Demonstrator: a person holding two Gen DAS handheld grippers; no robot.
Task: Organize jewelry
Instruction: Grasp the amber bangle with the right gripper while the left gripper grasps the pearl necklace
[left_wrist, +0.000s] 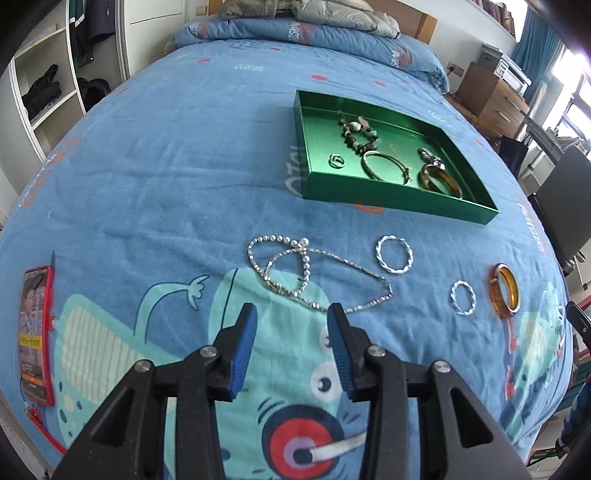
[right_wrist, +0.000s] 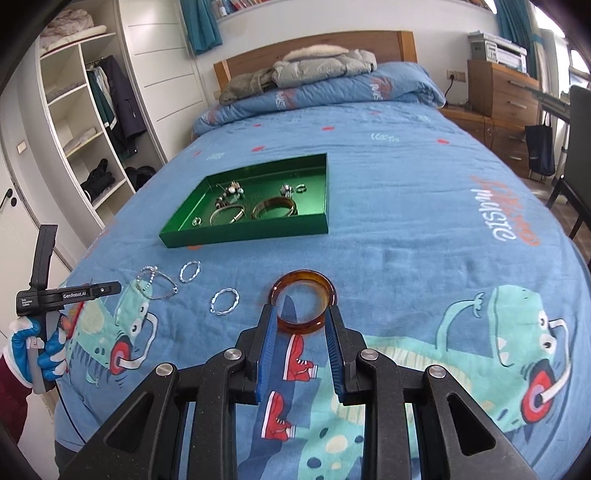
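We see a bed with a blue cartoon bedspread; on it a green tray sits toward the far middle, already holding a beaded bracelet, a thin metal bangle, a brown bangle and a small ring; a few smaller pieces in it are too small to tell.

Loose on the bedspread, near side of the tray: a tangle of silver chains, a twisted silver hoop to its right, a smaller twisted hoop farther right, and an amber bangle at the right end of the row.

Right gripper: jaws on either side of the amber bangle, both pads against its outer rim at its near half; bangle lies flat on the cloth; we read it as clamped on the bangle, though the contact is light.

Left gripper: jaws well apart, nothing between them; tips just near the silver chains, the right tip close to the chain's near loop; we cannot tell whether it touches.

A phone in a red case lies at the far left edge of the bed; folded jackets rest on the pillow end; a wardrobe stands left, a wooden dresser right.
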